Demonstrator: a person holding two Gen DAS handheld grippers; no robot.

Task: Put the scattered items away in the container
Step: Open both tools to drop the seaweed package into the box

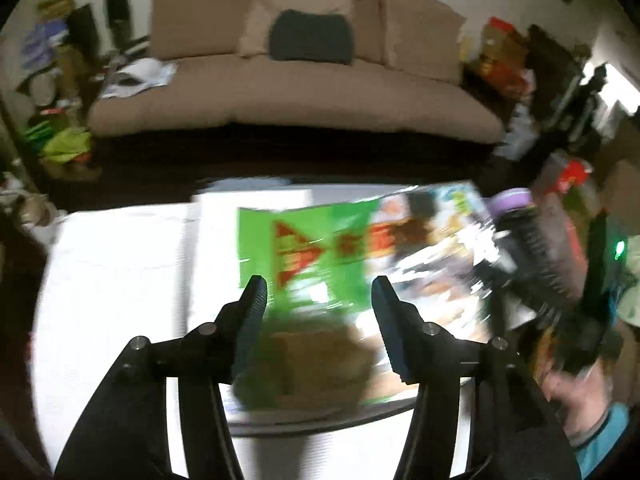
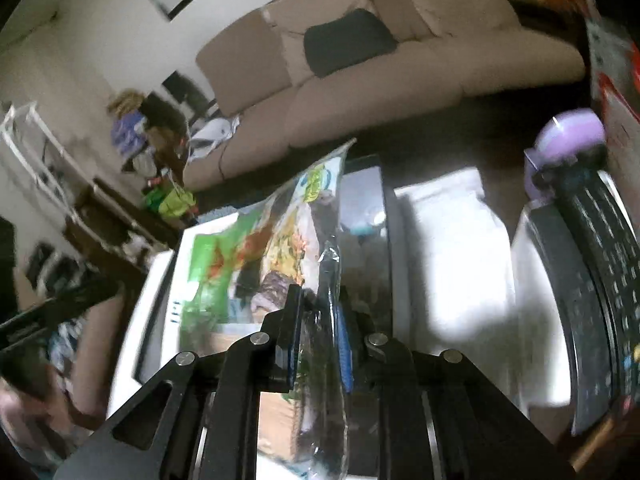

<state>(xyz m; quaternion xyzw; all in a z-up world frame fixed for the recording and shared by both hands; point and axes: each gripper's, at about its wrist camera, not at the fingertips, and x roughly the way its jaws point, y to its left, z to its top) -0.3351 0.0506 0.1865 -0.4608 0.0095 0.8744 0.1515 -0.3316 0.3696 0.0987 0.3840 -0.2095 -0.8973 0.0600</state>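
While its fingers stand apart with nothing pressed between them, the left gripper (image 1: 320, 292) hangs over a green snack bag (image 1: 316, 248) that lies blurred below it. That bag's clear plastic edge is pinched in the narrow right gripper (image 2: 320, 320), which holds it by the seam. Both hover above the white desk (image 1: 120, 280), where a dark-rimmed container (image 2: 384, 216) sits; the bag hangs over its near side, though the blur hides whether it touches. To the right, a purple-capped object (image 2: 570, 132) stands beside a dark ribbed device (image 2: 600, 280). A hand (image 1: 576, 400) in a blue sleeve shows at the left view's lower right. Behind the desk stretches a beige sofa (image 1: 296, 92) with a dark cushion (image 1: 312, 36).
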